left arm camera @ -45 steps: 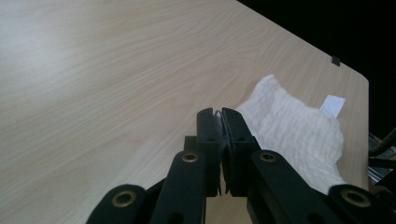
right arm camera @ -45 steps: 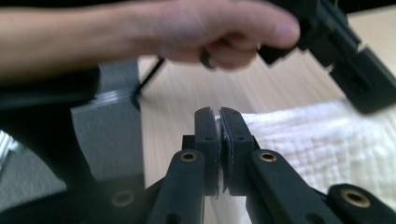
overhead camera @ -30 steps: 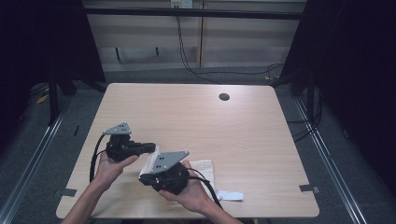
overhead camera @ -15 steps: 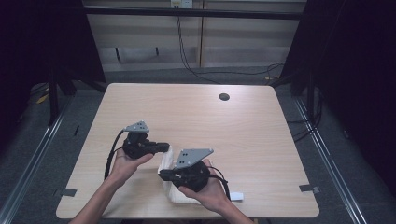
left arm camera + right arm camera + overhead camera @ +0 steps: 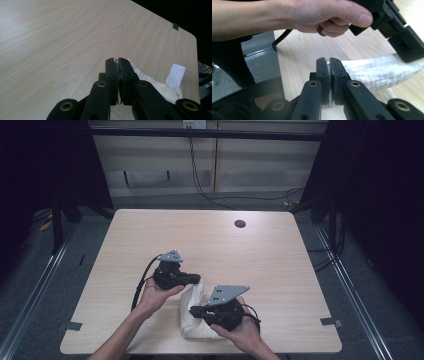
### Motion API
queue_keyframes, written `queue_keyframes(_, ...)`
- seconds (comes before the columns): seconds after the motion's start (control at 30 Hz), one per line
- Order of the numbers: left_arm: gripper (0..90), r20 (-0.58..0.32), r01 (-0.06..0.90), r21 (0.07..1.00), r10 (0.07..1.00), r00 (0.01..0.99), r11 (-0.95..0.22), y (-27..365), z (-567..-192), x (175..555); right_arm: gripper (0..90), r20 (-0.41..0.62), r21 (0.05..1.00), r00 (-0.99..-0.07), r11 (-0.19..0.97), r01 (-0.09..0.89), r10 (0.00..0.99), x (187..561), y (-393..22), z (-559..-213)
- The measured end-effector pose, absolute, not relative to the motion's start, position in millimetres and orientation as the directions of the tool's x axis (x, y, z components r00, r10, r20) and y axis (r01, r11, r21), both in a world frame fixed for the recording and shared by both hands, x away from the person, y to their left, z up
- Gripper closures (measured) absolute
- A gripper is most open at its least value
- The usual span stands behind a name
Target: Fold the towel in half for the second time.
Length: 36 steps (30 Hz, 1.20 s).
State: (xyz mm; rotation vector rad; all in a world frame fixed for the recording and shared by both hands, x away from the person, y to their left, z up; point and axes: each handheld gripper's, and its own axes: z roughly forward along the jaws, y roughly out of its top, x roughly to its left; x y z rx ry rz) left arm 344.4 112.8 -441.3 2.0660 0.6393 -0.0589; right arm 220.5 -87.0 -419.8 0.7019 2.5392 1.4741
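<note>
A white cloth (image 5: 192, 317) lies bunched near the front of the wooden table (image 5: 260, 265), stretched between my two grippers. My left gripper (image 5: 198, 279) points right and is shut on the cloth's far end. My right gripper (image 5: 193, 310) points left and is shut on its near end. In the left gripper view the jaws (image 5: 117, 61) pinch a cloth edge, and the cloth (image 5: 160, 87) trails to a white label (image 5: 176, 73). In the right gripper view the jaws (image 5: 328, 61) clamp the cloth (image 5: 374, 70), which runs up to the left gripper (image 5: 404, 47) held by a hand (image 5: 317, 15).
A small dark round hole (image 5: 240, 224) sits near the table's far edge. Grey tape marks (image 5: 330, 322) (image 5: 73, 325) lie at the front corners. Cables hang behind the table, and dark floor surrounds it.
Both hands have moved to the right across the table, carrying the cloth with them. The cloth now hangs narrower between the jaws, and both grips hold unchanged.
</note>
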Motion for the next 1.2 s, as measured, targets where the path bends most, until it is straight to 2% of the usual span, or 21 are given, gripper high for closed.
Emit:
queue_keyframes(0.13,87.2,-0.316,0.489,0.761,0.415,0.853,-0.426,106,-453,345,87.0,0.133,0.833,-0.877,0.427,0.351,0.463,218,-93,-430)
queue_keyframes(0.67,87.1,-0.325,0.482,0.74,0.378,0.867,-0.469,80,-471,341,86.9,0.15,0.784,-0.852,0.464,0.411,0.501,204,-111,-452)
queue_keyframes(0.97,86.5,-0.325,0.502,0.702,0.399,0.857,-0.506,63,-490,345,86.7,0.159,0.746,-0.832,0.487,0.454,0.532,207,-122,-475)
queue_keyframes(1.2,82.4,-0.352,0.511,0.699,0.381,0.855,-0.5,56,-494,346,84.8,0.146,0.714,-0.826,0.52,0.469,0.544,207,-126,-485)
